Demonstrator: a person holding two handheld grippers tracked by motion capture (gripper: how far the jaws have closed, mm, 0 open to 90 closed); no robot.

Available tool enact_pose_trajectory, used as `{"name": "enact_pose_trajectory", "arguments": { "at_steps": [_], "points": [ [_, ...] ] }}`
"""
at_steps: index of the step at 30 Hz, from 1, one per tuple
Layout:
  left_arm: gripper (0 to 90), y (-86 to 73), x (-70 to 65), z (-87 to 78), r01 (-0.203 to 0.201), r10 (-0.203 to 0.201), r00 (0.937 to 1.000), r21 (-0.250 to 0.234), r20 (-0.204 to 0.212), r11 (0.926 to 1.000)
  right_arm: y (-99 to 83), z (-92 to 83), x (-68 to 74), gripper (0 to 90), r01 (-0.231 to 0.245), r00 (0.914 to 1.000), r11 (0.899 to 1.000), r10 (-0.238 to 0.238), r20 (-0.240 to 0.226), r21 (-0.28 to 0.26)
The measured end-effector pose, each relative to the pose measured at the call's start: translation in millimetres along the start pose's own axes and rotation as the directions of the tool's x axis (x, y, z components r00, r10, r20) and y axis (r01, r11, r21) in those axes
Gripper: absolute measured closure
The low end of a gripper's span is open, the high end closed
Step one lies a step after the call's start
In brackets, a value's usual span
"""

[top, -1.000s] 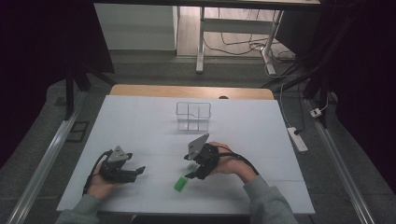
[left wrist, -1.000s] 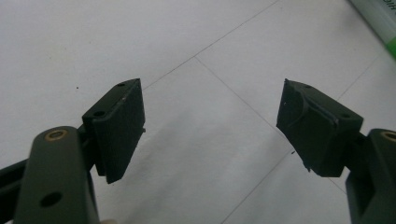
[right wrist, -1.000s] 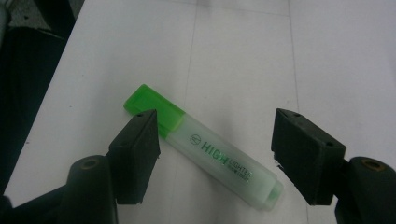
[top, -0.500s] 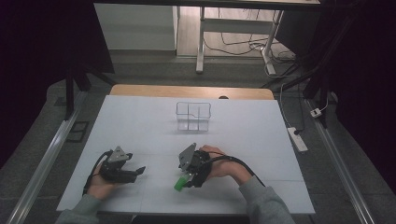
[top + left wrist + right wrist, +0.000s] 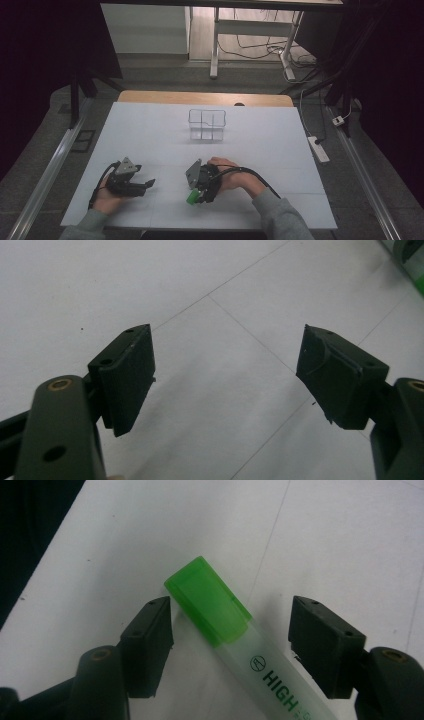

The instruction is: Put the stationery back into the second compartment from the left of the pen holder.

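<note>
Spanning the white worktop (image 5: 260, 145), little has changed except the right gripper (image 5: 201, 184), which has come down toward 7 o'clock onto the green highlighter (image 5: 235, 635); its jaws stand wide, straddling the cap, nothing gripped, so a pickup looks imminent. Left gripper (image 5: 131, 181) rests at 8 o'clock, gaping and empty. Highlighter's barrel is cut off; the clear organiser (image 5: 207, 124) at 12 o'clock is hard to read.

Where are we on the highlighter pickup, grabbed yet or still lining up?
Done: the right gripper is down at the green highlighter, its open jaws on either side of the cap end. In hand: nothing is gripped; the highlighter lies flat on the white table. Left: closing and lifting. The left gripper sits open over bare table. The clear organizer looks empty.
</note>
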State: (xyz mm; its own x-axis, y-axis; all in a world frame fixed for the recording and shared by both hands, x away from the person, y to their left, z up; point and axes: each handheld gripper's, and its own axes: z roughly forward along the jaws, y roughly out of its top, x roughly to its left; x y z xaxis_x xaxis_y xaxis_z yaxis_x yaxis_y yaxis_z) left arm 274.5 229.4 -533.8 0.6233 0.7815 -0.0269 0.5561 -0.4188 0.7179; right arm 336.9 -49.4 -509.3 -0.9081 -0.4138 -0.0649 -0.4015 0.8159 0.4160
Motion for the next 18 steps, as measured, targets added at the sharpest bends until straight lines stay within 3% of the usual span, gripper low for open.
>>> {"name": "enact_pose_trajectory", "arguments": {
  "at_steps": [10,15,18],
  "points": [
    [23.6,-0.4,0.2,-0.1,0.002,-0.002,1.0,0.0,-0.002,1.0,2.1,2.3,-4.4,47.5,0.043,0.9969,0.999,-0.042,-0.066,0.004],
    [23.6,-0.4,0.1,0.0,0.0,0.0,1.0,0.001,-0.003,1.0,1.1,1.9,-3.8,61.8,0.047,0.9928,0.999,-0.047,-0.11,-0.006],
    [23.6,-0.6,0.1,-0.4,0.002,-0.002,1.0,-0.001,-0.003,1.0,0.7,2.1,-2.5,65.6,0.055,0.9916,0.998,-0.057,-0.116,-0.016]
  ]
}}
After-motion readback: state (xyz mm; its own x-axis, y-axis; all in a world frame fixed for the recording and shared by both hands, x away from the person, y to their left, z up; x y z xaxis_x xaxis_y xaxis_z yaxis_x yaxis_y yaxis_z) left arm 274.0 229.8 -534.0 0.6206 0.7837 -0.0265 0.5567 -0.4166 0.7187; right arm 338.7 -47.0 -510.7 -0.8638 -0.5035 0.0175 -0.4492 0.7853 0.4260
